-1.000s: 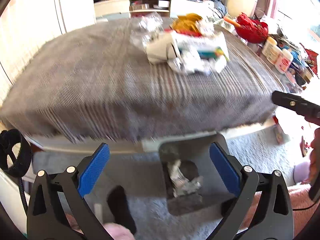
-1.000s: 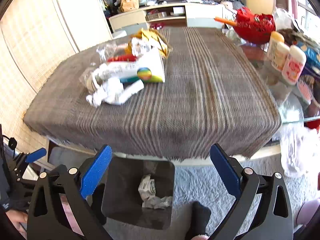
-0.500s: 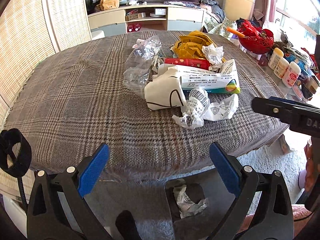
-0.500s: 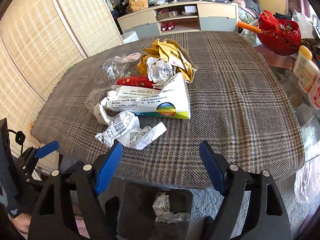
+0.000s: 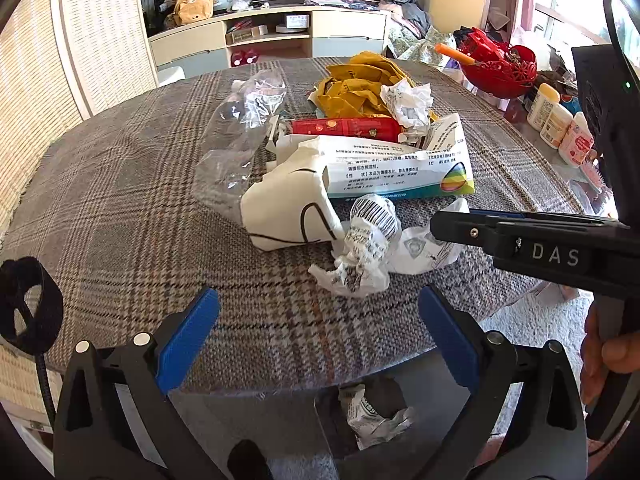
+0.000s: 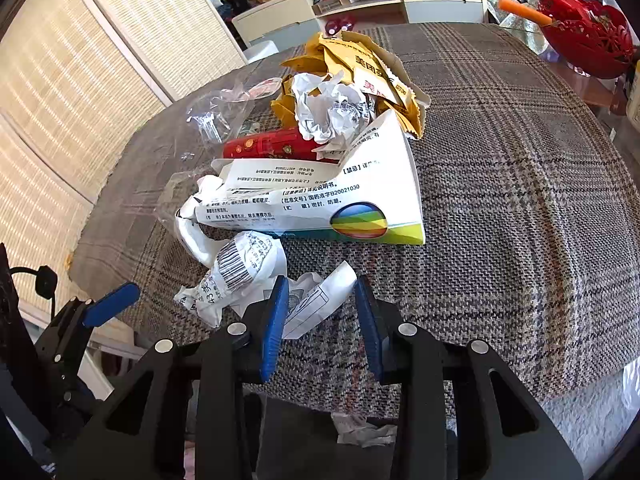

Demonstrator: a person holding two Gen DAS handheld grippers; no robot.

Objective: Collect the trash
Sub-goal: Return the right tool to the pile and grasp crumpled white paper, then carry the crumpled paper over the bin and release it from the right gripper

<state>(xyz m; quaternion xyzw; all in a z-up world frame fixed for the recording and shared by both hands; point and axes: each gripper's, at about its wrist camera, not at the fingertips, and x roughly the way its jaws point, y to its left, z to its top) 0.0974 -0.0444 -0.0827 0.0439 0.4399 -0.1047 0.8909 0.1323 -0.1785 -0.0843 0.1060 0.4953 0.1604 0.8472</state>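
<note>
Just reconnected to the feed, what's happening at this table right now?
A person is clearing a trash pile off the plaid-clothed table. The right gripper has its fingers partly closed around the flat white printed wrapper at the pile's near edge, not yet clamped. The left gripper hangs wide open, empty. The dark bin below the table edge already holds crumpled paper.

2 grippers (image 5: 316, 332), 3 bottles (image 5: 560, 124)

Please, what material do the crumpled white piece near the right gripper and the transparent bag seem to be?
Crumpled white piece: likely thin matte paper, since it holds sharp creases and carries a printed barcode. Transparent bag: probably thin glossy plastic film, because the cloth shows through and its wrinkles shine.
</note>
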